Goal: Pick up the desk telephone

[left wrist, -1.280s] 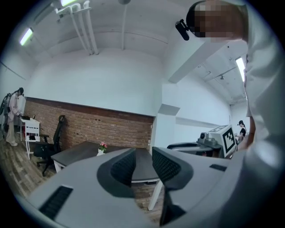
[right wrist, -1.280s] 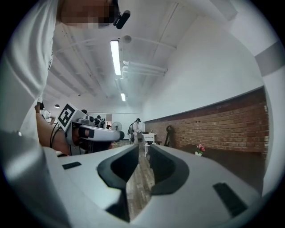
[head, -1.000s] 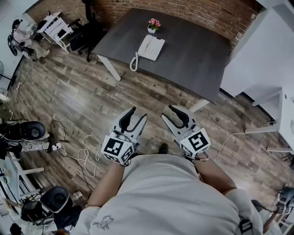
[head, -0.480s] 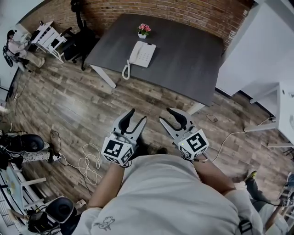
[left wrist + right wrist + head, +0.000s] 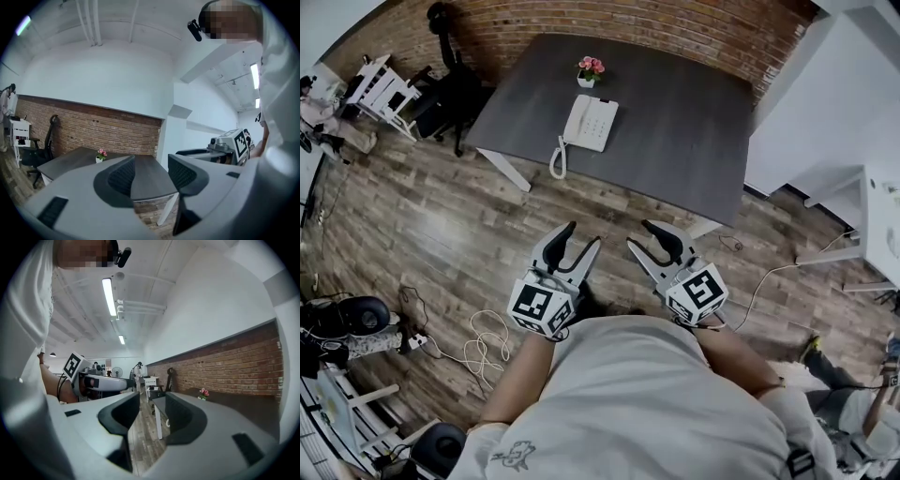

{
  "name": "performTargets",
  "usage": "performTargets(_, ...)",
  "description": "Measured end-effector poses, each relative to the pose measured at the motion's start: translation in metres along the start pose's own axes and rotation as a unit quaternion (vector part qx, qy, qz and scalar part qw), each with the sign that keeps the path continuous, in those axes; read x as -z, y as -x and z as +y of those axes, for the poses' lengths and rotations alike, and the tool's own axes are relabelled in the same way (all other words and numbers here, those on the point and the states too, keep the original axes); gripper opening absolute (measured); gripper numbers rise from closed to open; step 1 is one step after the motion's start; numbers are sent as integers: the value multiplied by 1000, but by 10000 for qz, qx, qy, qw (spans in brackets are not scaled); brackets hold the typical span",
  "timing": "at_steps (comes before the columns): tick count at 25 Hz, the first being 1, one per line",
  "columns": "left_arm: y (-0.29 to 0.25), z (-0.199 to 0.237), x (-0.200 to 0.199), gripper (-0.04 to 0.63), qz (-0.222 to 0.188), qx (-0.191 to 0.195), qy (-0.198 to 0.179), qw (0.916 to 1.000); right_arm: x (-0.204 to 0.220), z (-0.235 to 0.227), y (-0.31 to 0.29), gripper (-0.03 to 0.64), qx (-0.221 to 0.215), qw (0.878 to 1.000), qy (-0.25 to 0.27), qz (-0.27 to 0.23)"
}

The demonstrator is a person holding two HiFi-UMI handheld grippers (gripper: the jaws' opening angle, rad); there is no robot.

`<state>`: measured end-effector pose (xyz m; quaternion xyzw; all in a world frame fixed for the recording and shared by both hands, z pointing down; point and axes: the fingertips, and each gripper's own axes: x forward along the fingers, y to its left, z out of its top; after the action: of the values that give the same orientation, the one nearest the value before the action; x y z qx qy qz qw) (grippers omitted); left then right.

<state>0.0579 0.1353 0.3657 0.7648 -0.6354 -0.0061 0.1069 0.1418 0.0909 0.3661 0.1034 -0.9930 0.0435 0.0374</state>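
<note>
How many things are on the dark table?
2: a white desk telephone near the dark table's left front edge, and a small pot of pink flowers just behind it. Nothing looks hidden.

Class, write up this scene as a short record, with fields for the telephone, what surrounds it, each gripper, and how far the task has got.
Telephone: white desk telephone, coiled cord at the table's near edge
Table: dark table against a brick wall
Also on table: small pot of pink flowers, just beyond the telephone
Left gripper: open, jaws have just been opening, nothing between them
Right gripper: open, jaws have just been opening, nothing between them
Progress: both grippers over the wooden floor, short of the table; telephone untouched
</note>
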Motion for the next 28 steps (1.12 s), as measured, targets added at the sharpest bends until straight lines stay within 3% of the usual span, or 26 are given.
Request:
performTargets(18,34,170,-22,239,-124,357,70,9993,1,32,-155,172,540,9980,-3,325)
performTargets(28,34,197,-14,239,53,581,59,9983,6,34,-180,172,739,9966,-85,359)
